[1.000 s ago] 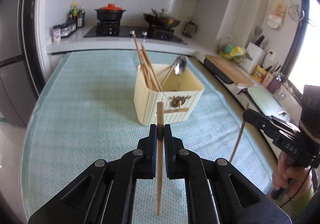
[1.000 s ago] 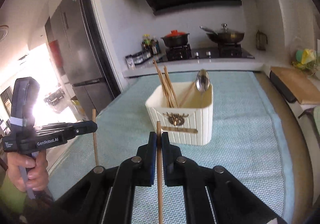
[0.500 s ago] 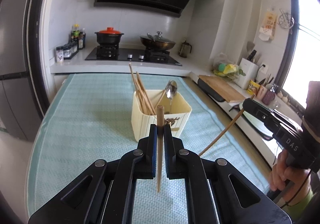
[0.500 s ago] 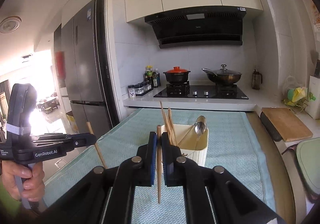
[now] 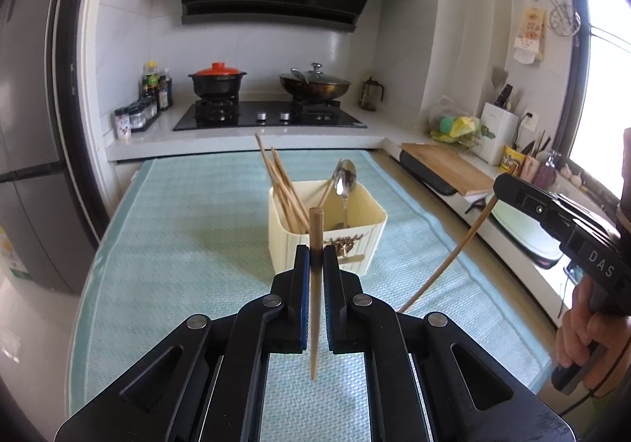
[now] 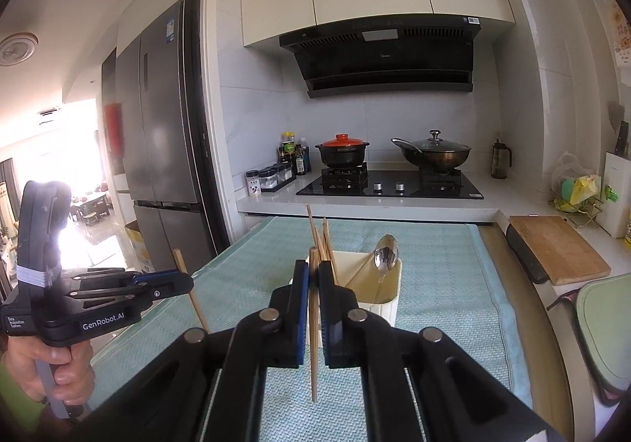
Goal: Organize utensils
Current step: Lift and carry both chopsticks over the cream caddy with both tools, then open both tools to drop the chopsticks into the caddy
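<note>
A cream utensil holder (image 5: pixel 327 231) stands on the teal mat; it also shows in the right wrist view (image 6: pixel 378 284). It holds several wooden chopsticks (image 5: pixel 282 185) and a metal spoon (image 5: pixel 344 178). My left gripper (image 5: pixel 315 256) is shut on one wooden chopstick (image 5: pixel 314 292), held upright above the mat in front of the holder. My right gripper (image 6: pixel 313 274) is shut on another chopstick (image 6: pixel 313 327), also in front of the holder. In the left wrist view that chopstick (image 5: pixel 445 260) slants down from the right gripper (image 5: pixel 501 185). The left gripper (image 6: pixel 185 280) shows at the left of the right wrist view.
The teal mat (image 5: pixel 177 245) covers the table. Behind it is a counter with a stove, a red-lidded pot (image 5: pixel 217 81) and a wok (image 5: pixel 315 85). A wooden cutting board (image 5: pixel 445 168) lies at the right. A fridge (image 6: pixel 161 150) stands at the left.
Both grippers have risen and pulled back from the holder, each still holding its chopstick. The right gripper's chopstick has tilted from near upright to a slant.
</note>
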`<state>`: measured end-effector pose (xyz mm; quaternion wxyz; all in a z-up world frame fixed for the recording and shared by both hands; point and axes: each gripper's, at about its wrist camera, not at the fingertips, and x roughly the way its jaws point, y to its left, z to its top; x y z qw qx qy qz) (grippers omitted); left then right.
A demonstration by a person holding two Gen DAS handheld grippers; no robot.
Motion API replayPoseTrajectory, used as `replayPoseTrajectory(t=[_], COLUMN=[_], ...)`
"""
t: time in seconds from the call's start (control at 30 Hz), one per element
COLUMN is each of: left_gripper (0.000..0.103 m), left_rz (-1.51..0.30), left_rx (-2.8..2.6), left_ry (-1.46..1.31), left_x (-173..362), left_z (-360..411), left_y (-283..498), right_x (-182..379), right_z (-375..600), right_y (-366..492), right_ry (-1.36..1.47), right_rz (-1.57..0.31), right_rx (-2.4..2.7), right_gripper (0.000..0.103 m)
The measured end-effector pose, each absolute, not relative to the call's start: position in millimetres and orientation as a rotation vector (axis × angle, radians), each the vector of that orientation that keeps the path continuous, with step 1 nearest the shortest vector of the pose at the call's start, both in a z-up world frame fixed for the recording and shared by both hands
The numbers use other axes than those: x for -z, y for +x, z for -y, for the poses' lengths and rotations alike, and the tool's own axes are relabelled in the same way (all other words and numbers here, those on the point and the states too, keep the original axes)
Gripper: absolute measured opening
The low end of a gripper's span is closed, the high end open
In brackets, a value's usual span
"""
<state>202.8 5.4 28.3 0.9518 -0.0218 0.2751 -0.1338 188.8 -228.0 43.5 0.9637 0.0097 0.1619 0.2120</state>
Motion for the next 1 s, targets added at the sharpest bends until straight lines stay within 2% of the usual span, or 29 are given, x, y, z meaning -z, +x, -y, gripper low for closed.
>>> replayPoseTrajectory(t=[0.2,0.57,0.73,1.0], left_gripper=[0.004,0.004,0.004,0.005], left_rz=[-0.556,-0.426,-0.482,-0.663], left_rx=[0.318,0.287,0.255,0.2], left_ry=[-0.08,-0.141,-0.16,-0.14], left_x=[-52.7,-130.2,-109.7,-35.4], left_z=[-14.0,-18.5,-4.8,16.1], left_y=[219.5,301.2,358.0,414.7], right_x=[-57.6,-130.7,-115.0,-26.7], right_z=[229.7,219.7,204.3,191.4], right_y=[201.2,268.1,322.7,409.6], right_ry=[0.028,-0.017,-0.033,0.029], right_rz=[-0.322,-0.213,-0.285,-0.615], right_rx=[-0.429,-0.373,-0.37,-0.409], right_gripper=[0.005,0.005,0.005,0.006])
